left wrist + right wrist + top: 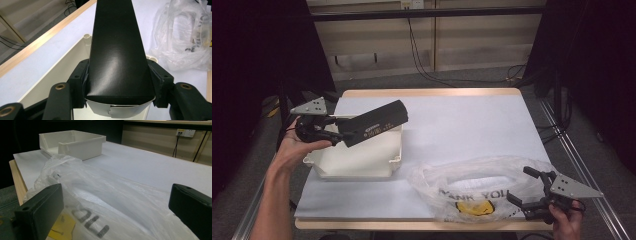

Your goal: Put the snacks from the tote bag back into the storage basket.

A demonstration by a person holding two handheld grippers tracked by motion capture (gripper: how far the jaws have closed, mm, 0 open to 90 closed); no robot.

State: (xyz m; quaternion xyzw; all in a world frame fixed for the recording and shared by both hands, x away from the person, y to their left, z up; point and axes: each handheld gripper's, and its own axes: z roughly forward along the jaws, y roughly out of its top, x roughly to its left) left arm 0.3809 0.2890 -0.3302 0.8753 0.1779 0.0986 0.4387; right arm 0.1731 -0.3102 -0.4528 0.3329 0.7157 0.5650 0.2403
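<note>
My left gripper [343,131] is shut on one end of a long black box [377,121], which it holds tilted above a white plastic bin [357,162] at the table's left. In the left gripper view the box [117,50] runs away from me between both pads, which press its sides, over the bin's wall [62,72]. A crumpled clear plastic bag [472,182] with black lettering and a yellow mark lies at the front right. My right gripper [520,185] stands open at the bag's right end. The bag [105,195] lies low between those wide jaws and is not pinched.
A white sheet [462,125] covers the wooden-edged table [427,92]. The bin [75,143] stands beyond the bag in the right gripper view. Cables and a wall socket [185,132] are behind the table, and dark curtains hang at both sides.
</note>
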